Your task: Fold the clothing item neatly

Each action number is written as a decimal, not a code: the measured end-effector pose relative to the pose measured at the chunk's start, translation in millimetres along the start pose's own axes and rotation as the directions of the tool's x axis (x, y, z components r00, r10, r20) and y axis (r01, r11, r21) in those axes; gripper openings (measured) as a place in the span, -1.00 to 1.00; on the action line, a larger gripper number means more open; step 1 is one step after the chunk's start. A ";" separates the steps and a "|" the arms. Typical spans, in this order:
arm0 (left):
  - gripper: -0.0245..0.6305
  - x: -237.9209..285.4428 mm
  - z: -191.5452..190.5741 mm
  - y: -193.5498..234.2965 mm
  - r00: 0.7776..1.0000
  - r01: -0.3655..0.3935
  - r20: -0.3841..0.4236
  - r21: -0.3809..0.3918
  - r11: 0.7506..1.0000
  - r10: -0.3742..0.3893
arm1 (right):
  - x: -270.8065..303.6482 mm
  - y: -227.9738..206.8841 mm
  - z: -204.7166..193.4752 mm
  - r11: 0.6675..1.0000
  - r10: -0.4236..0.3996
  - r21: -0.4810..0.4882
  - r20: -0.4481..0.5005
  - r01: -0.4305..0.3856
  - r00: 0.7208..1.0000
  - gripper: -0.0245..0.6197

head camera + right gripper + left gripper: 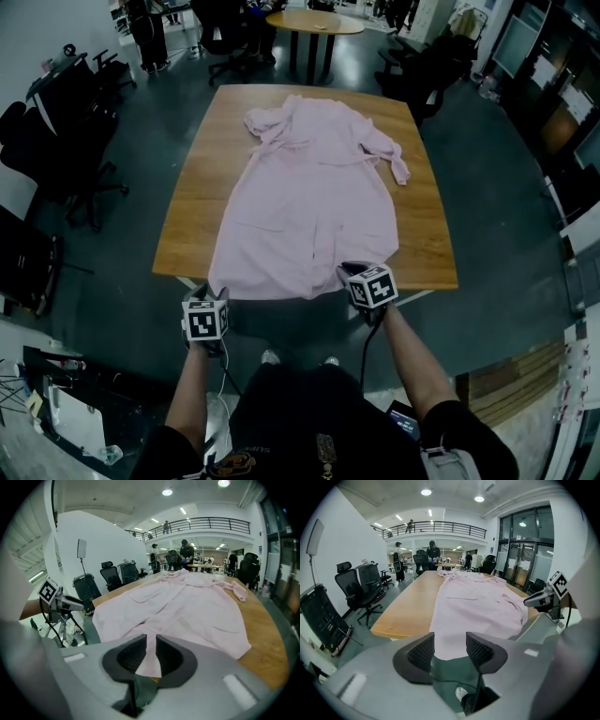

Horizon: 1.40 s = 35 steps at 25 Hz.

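Observation:
A pale pink garment (pixel 309 197) lies spread flat and lengthwise on the wooden table (pixel 192 187), collar at the far end and hem at the near edge. My right gripper (pixel 354 274) is at the hem's right part. In the right gripper view the gripper (pixel 150 651) has its jaws close together, with a strip of the pink garment (pixel 187 606) pinched between them. My left gripper (pixel 208 296) hangs just off the table's near left corner, below the hem. In the left gripper view the gripper (pixel 450 649) is open and holds nothing; the garment (pixel 478 602) lies beyond it.
Black office chairs (pixel 56 159) stand left of the table, with more chairs (pixel 422 66) at the back right. A round table (pixel 314 23) stands beyond. People (pixel 432 552) stand far off. The right gripper (pixel 536 599) shows at the left gripper view's right.

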<state>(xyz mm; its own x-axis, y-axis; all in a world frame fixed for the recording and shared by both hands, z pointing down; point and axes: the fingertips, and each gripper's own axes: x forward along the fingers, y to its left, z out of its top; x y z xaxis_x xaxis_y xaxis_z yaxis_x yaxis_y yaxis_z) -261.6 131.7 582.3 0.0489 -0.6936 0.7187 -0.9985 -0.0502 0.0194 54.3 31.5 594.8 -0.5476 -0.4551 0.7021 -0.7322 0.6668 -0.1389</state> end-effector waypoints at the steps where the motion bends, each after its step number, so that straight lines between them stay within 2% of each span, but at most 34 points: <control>1: -0.25 2.3 2.9 -9.4 1.000 0.012 0.000 0.011 1.000 -0.012 | -1.3 -8.5 3.2 1.000 -0.010 -0.003 0.003 0.010 1.000 -0.75; 3: -0.25 10.0 8.7 -32.0 0.999 0.041 -0.001 0.032 0.999 -0.041 | -1.6 -24.0 7.8 1.000 -0.020 -0.010 0.003 0.020 1.000 -0.66; 8: -0.26 34.1 25.7 -97.0 0.993 0.121 -0.007 0.061 0.991 -0.120 | 1.8 -53.8 15.9 0.999 -0.033 -0.042 -0.008 0.032 0.999 -0.60; 13: -0.26 59.9 46.9 -162.3 0.976 0.216 0.002 0.139 0.967 -0.218 | 8.4 -68.6 27.8 0.994 -0.020 -0.108 -0.033 0.017 0.999 -0.46; 17: -0.26 74.8 58.2 -197.7 0.969 0.245 -0.011 0.178 0.953 -0.247 | 16.0 -83.2 33.7 0.991 -0.014 -0.131 -0.032 0.010 0.999 -0.36; 25: -0.30 94.5 75.5 -228.6 0.961 0.271 -0.008 0.213 0.939 -0.276 | 39.5 -103.7 43.1 0.981 0.007 -0.192 -0.060 -0.018 0.998 -0.29; 32: -0.30 91.9 65.5 -228.6 0.960 0.279 -0.035 0.228 0.933 -0.278 | 63.9 -96.3 33.2 0.984 0.067 -0.156 -0.108 -0.083 0.992 -0.29; 34: -0.32 90.9 63.1 -226.5 0.961 0.277 -0.043 0.231 0.933 -0.275 | 66.4 -95.1 27.9 0.984 0.068 -0.157 -0.127 -0.087 0.990 -0.39; 35: -0.32 90.7 62.0 -225.9 0.960 0.278 -0.048 0.233 0.932 -0.274 | 66.4 -94.7 25.4 0.983 0.062 -0.161 -0.136 -0.084 0.989 -0.55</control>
<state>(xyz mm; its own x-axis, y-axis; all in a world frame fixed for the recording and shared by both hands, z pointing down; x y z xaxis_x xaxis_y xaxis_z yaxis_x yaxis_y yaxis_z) -30.2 35.6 600.0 0.3198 -0.6182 0.7180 -0.9117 -0.4071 0.0556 77.0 -76.8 636.8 -0.5318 -0.3282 0.7807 -0.6086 0.7892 -0.0828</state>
